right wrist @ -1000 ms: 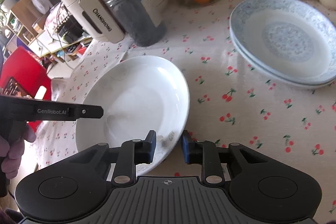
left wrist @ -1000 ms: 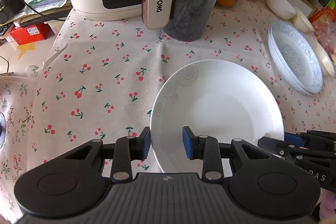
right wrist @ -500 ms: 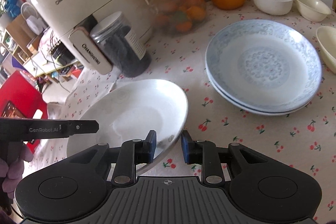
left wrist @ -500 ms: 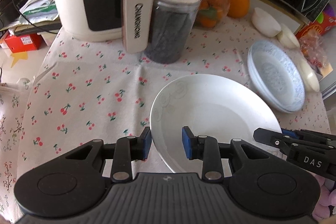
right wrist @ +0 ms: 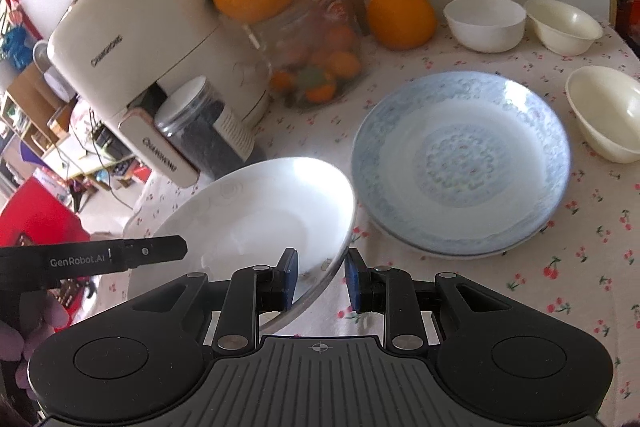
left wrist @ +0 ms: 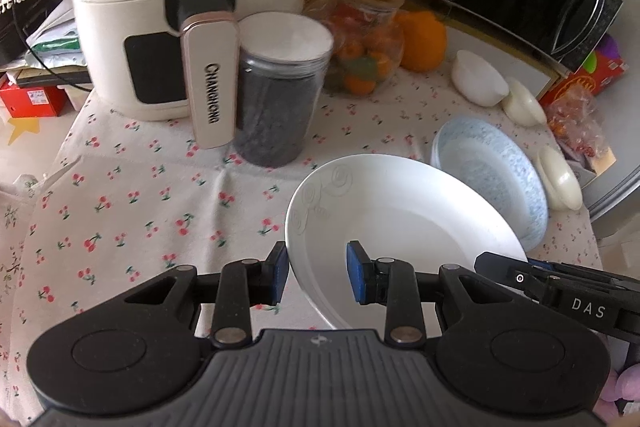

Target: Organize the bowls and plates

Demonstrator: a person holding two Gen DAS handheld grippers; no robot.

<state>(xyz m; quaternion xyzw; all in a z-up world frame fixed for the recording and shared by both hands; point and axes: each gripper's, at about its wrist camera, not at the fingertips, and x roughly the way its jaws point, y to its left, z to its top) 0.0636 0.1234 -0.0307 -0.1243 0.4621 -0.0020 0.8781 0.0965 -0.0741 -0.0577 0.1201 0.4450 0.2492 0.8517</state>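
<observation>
So, from the left wrist view, the plain white ceramic plate with faint swirl embossing is seen tilted and raised off the cherry-print tablecloth, its near rim straddled by the left gripper. The blue pads are set either side of that rim, but whether it is truly pinched can't be told from here. The black fingers of the other tool are poked in from the lower right. Just behind the white plate, a stack of blue-patterned shallow plates is parked.

Over in the right wrist view, the white plate is caught at its right edge between the pads of the right gripper, jaws narrowed around the rim with a sliver of gap visible. The blue-patterned stack is sat just beside it, flat on the cloth.
</observation>
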